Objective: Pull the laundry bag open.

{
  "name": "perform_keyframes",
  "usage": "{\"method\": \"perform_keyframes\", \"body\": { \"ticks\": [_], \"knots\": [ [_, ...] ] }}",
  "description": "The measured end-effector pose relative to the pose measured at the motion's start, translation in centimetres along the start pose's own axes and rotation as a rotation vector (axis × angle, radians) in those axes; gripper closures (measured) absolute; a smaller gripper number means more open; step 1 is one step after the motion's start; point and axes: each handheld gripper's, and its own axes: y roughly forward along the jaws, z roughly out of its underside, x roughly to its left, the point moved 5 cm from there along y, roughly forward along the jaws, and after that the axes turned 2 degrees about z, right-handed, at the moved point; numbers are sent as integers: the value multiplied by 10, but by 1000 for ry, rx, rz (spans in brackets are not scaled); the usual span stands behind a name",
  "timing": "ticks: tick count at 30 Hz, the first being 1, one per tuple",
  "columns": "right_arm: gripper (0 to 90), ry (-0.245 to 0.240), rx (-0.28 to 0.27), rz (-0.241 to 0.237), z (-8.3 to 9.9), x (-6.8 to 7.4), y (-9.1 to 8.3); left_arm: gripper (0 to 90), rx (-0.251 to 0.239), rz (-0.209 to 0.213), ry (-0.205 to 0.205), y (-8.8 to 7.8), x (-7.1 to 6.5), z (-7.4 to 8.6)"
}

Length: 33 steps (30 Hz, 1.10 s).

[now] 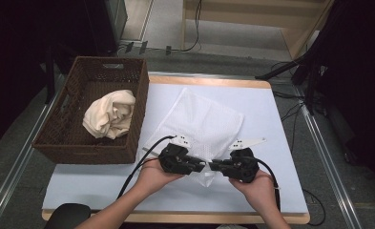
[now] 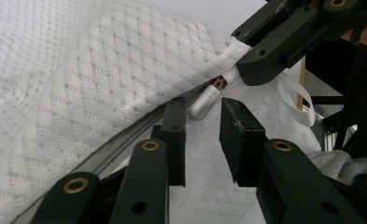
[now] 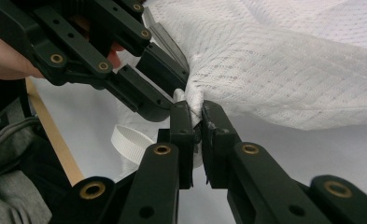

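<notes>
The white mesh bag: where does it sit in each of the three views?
High view: mesh bag lies mid-table, right of the basket.
Left gripper view: it covers the upper left.
Right gripper view: it spreads across the upper right.
Shared landmark: the bag's near corner where both tools meet.

Well off to the left of my left claw and farther from me, I see a dark woven basket (image 1: 75, 129) standing on the white table cover (image 1: 271, 124). A crumpled cream cloth (image 1: 109, 114) lies inside it, toward its right wall. Beyond both claws, past the table's far edge, cables (image 1: 185, 47) trail over the floor beside what looks like a pale wooden frame (image 1: 290, 19).
</notes>
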Motion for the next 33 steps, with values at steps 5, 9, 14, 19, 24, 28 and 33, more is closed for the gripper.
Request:
{"method": "perform_keyframes", "body": {
  "ticks": [5, 9, 14, 19, 24, 28, 33],
  "knots": [
    [852, -1, 4, -1, 0, 2, 1, 749, 8, 7, -3, 2, -1, 1],
    [852, -2, 0, 1, 0, 1, 1, 787, 11, 21, -1, 3, -3, 1],
    [852, -6, 4, 2, 0, 2, 2, 820, 12, 26, 4, 4, -5, 1],
    [852, -13, 4, -3, 0, 4, 3, 846, 10, 35, -4, 3, -6, 0],
    [854, 2, 6, 2, 0, 3, 3, 864, 26, 31, -10, 3, -7, -1],
    [855, -6, 13, 10, 0, 3, 3, 867, 38, 22, -16, 4, -6, -1],
    [860, -8, 18, 16, 0, 2, 3, 869, 45, 16, -29, 3, -4, -1]
  ]
}}
